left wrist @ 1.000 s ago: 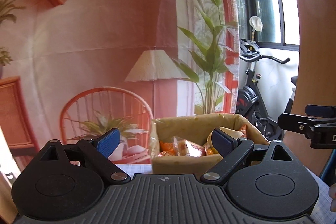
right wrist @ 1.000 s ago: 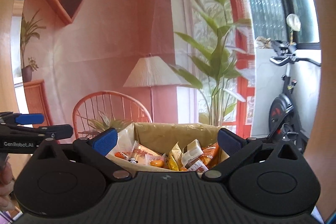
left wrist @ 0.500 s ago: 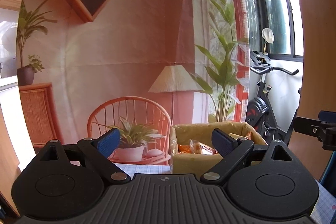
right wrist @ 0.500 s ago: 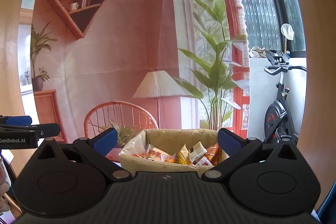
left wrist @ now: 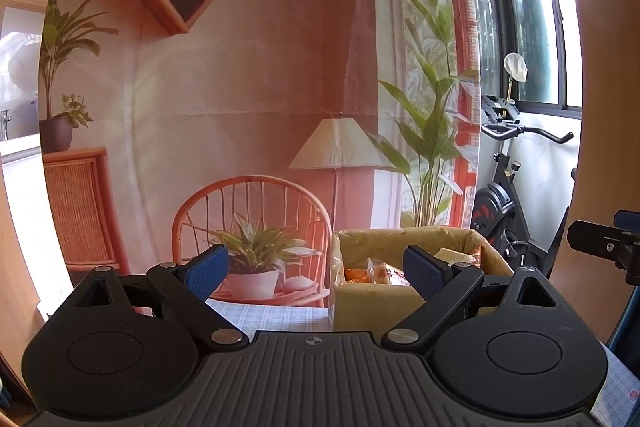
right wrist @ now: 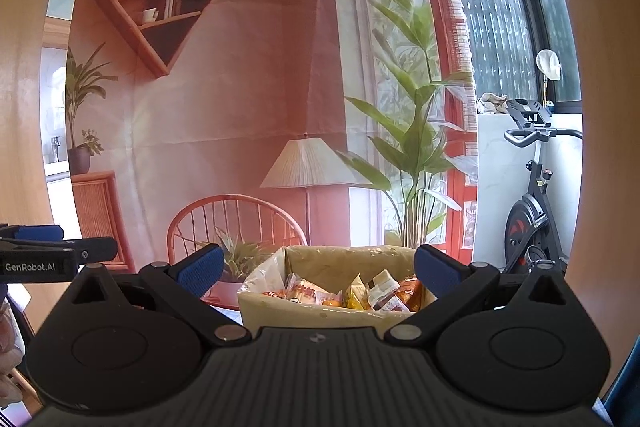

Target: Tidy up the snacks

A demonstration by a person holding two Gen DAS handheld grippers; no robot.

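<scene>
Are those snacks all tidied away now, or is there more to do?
Several snack packets already sit in the box. Neither the left gripper nor the right gripper holds anything; both are open. No loose snacks show on the table, so what remains is unclear.

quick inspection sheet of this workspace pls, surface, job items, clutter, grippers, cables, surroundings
surface: checked tablecloth under the box.
job's things: cardboard box, plastic-lined, holding wrapped snack packets.
clutter: nothing seen.
grippers: left gripper open and empty, box behind its right finger; right gripper open and empty, aimed at the box.
cables: nothing seen.
surroundings: printed room backdrop behind the table; exercise bike by the window.
</scene>
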